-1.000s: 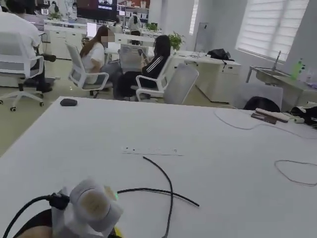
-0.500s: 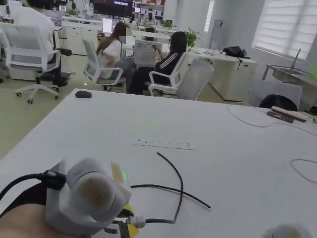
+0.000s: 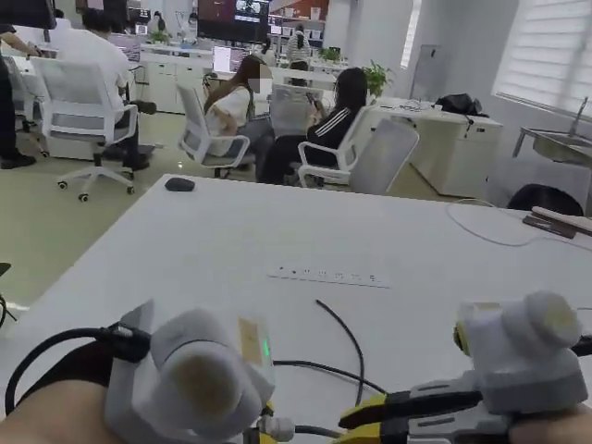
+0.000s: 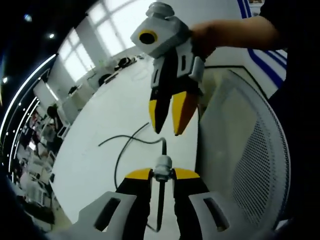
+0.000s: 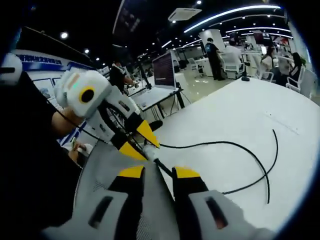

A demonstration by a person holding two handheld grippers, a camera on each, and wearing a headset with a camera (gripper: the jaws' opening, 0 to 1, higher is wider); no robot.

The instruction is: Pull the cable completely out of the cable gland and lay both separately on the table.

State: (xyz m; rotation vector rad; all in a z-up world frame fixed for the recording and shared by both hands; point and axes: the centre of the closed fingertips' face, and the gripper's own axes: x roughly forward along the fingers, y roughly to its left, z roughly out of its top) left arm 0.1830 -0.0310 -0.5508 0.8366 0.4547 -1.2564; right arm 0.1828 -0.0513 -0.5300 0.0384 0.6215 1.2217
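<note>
Left gripper view gave the plainest look. The left gripper point(image 4: 162, 175) was clamped on the gland point(image 4: 162, 166), a small white fitting pinched between the yellow tips and held up off the table point(image 3: 185, 250). The cable point(image 4: 163, 147) ran on through it: one end came out towards the camera between the jaws, and the long end left the far face of the gland and dropped in a loose crossing loop on the white top.

To the right, the right gripper point(image 4: 168, 128) faced the left one tip to tip, near the gland but not touching it. Its jaws stood apart. In the right gripper view the cable passed between them just off the gland, with nothing pinched as far as I could tell.

I took this for the start of the pull, with the gland secured and the cable not yet gripped. The next move would call for the right jaws to close on the cable close to the gland. They would then draw straight along its line while the left hand held firm, so the cable slid instead of kinking. Cable and gland would then be laid down well apart on the table.
</note>
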